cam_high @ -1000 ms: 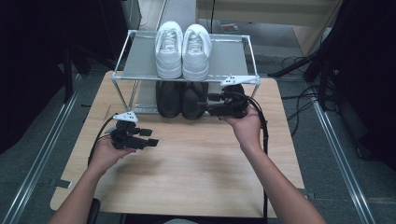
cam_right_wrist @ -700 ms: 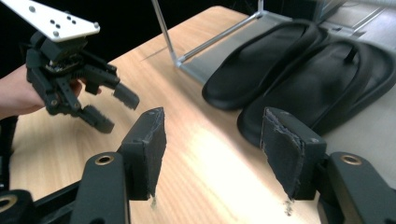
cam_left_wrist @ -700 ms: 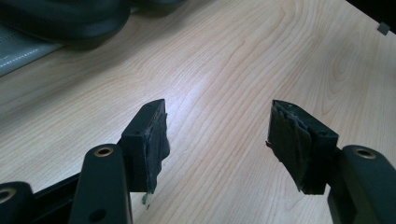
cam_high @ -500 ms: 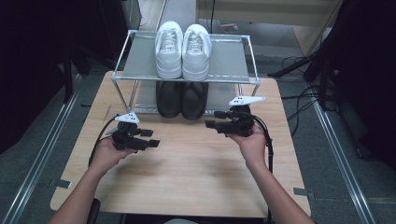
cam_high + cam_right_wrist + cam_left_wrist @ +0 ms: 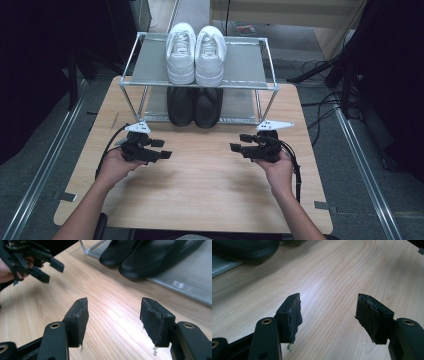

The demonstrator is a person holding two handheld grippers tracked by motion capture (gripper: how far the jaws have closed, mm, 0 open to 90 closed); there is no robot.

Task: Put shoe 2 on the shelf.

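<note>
Two tiers make up the metal shoe rack (image 5: 134, 82) at the worktop's (image 5: 200, 190) far edge: white sneakers (image 5: 195, 52) above, black shoes (image 5: 194, 106) below. Nearer, the left gripper (image 5: 164, 149) and right gripper (image 5: 237, 142) hover apart, fingers spread, pinching nothing.

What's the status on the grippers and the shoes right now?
Left hand-held gripper open, empty. Right hand-held gripper open, empty. Black shoes on lower shelf, white shoes on top. Nothing in the way.

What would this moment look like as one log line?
left gripper: open, empty | right gripper: open, empty | black shoes: lower shelf | white shoes: top shelf
</note>
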